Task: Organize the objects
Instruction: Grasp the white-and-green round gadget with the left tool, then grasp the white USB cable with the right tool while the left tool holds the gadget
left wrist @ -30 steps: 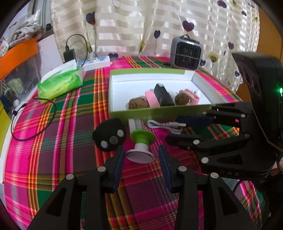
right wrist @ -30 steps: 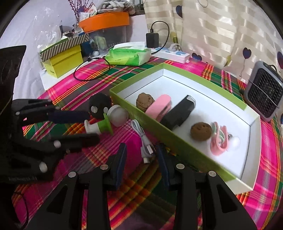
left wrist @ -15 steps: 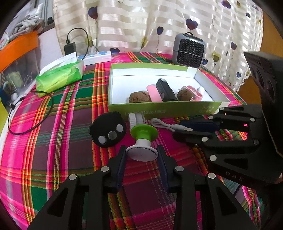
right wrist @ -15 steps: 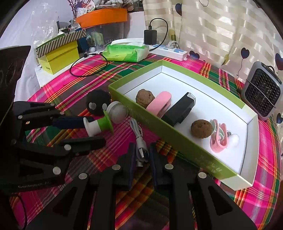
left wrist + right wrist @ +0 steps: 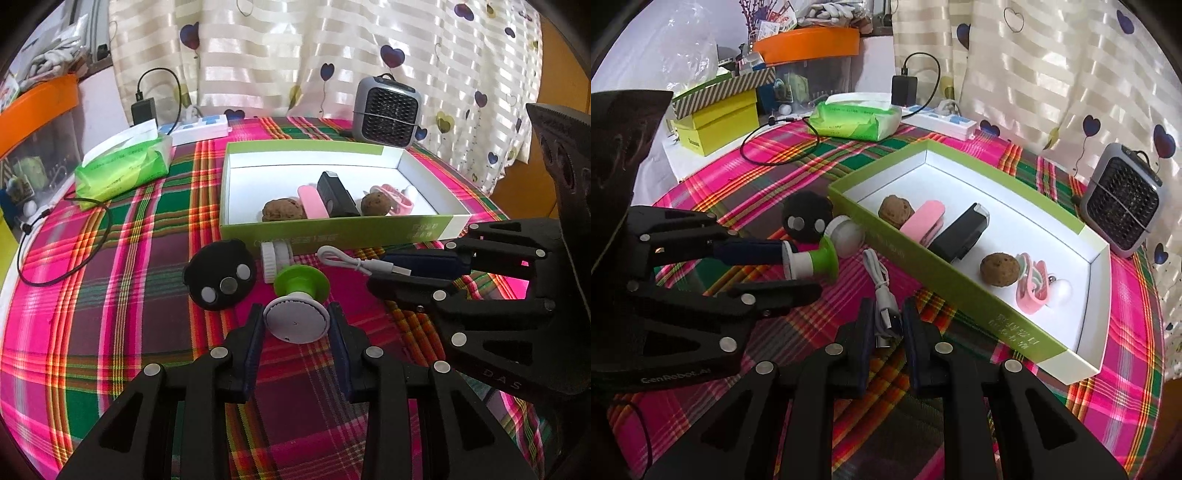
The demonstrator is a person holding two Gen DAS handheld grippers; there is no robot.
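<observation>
Gripping a round white-and-green stopper [image 5: 297, 308], left tongs [image 5: 296, 325].

Bright, backlit curtain [image 5: 332, 55]; perhaps slightly soft fisheye edges

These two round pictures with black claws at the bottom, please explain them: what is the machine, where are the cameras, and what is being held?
There is no robot. A person holds a two-finger gripper in each hand, and each carries a wide-angle camera looking along its fingers.

In the left camera's picture, the left gripper has closed on a green and white gadget. In the right camera's picture, the right gripper is shut on the plug of a white USB cable.

On the plaid tablecloth stands a green box holding small items; a black round object lies nearby.
</observation>
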